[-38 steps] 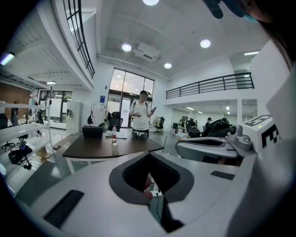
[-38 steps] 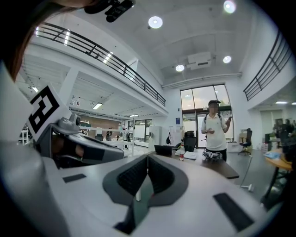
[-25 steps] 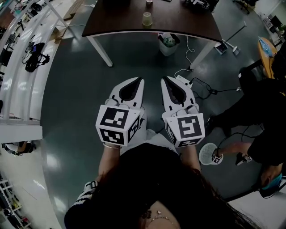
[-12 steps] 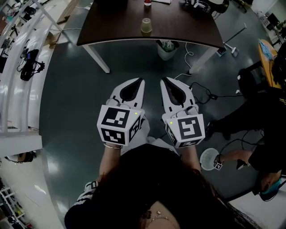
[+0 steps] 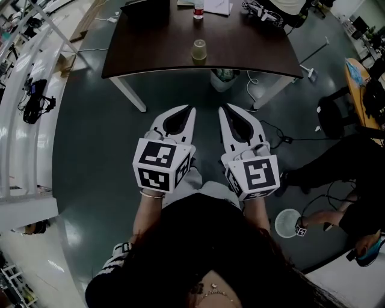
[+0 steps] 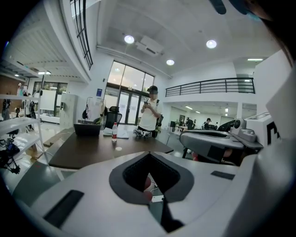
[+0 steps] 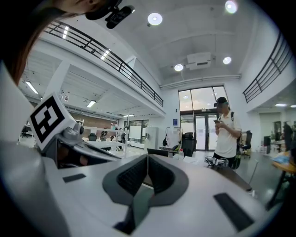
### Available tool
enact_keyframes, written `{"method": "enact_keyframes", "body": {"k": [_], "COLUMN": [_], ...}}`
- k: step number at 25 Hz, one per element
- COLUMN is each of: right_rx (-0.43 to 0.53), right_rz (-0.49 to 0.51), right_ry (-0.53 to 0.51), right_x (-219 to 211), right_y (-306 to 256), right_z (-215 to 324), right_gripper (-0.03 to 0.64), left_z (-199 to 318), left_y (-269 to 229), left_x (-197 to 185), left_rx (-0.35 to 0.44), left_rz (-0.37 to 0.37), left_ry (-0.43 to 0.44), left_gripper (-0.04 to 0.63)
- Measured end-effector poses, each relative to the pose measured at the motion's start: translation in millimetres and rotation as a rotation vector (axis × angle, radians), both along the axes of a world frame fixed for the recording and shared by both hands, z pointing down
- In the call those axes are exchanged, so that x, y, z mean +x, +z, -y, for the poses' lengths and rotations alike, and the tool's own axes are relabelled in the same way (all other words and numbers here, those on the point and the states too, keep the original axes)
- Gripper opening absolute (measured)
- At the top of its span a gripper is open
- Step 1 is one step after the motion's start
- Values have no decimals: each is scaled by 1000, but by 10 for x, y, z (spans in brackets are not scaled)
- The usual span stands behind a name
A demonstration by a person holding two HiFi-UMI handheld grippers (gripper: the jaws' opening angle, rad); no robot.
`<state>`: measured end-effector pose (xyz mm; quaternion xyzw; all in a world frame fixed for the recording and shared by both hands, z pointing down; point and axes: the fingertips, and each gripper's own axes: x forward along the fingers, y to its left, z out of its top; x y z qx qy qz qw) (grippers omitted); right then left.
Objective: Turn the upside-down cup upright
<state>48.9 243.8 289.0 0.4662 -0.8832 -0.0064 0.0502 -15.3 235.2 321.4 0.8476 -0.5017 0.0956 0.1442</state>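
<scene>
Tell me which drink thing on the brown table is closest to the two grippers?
The pale cup, standing alone near the front edge of the table. The red-capped bottle stands farther back, toward the far side.

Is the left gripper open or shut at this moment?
Shut. In the left gripper view the jaws of the white left gripper meet at their tips, with nothing between them.

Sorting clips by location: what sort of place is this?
Likely an open-plan lab or office hall: a long dark table, white shelves with gear along one side, and a railed upper gallery.
</scene>
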Motion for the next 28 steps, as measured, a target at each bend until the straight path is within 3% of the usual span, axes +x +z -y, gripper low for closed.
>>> {"method": "enact_keyframes", "body": {"k": [14,28], "right_rx": [-23,-56], "right_rz": [-23,-35], "right_ry": [32,14], "right_x": [-159,-115], "right_y": [117,254], "right_z": [737,2062], "right_gripper": [18,18], "left_z": [709,1988], "left_y": [94,167], "left_x": [-220,-204], "left_rx": [-24,-38], "left_rz": [-15,-10], "left_ry": [1,-28], "left_gripper": [-9,-9]}}
